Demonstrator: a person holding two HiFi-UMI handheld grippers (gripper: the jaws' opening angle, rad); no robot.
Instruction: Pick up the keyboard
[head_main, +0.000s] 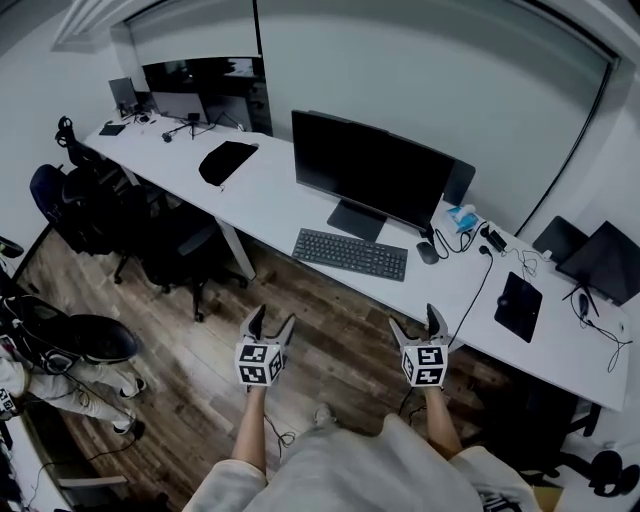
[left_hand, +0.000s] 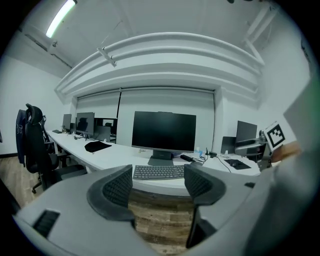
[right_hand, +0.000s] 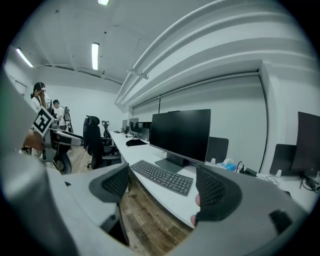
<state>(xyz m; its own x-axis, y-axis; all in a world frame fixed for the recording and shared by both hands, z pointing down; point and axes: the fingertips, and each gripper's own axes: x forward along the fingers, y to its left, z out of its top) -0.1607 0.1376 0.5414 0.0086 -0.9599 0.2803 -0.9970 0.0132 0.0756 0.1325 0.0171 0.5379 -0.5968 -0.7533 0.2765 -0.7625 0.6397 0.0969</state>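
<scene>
Long white counter (head_main: 280, 200) carries the dark grey flat keyboard (head_main: 350, 254) in front of a black monitor (head_main: 372, 170). Left gripper (head_main: 272, 322) and right gripper (head_main: 415, 322) hover over the wooden floor (head_main: 335, 345), well short of the keyboard, fingers (left_hand: 117, 189) spread wide and empty.

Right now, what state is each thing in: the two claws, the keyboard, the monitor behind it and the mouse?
Left claw: open, empty, short of the desk.
Right claw: open, empty, short of the desk.
Keyboard: flat on the desk, untouched.
Monitor: upright, screen dark.
Mouse: on the desk beside the keyboard, untouched.
</scene>
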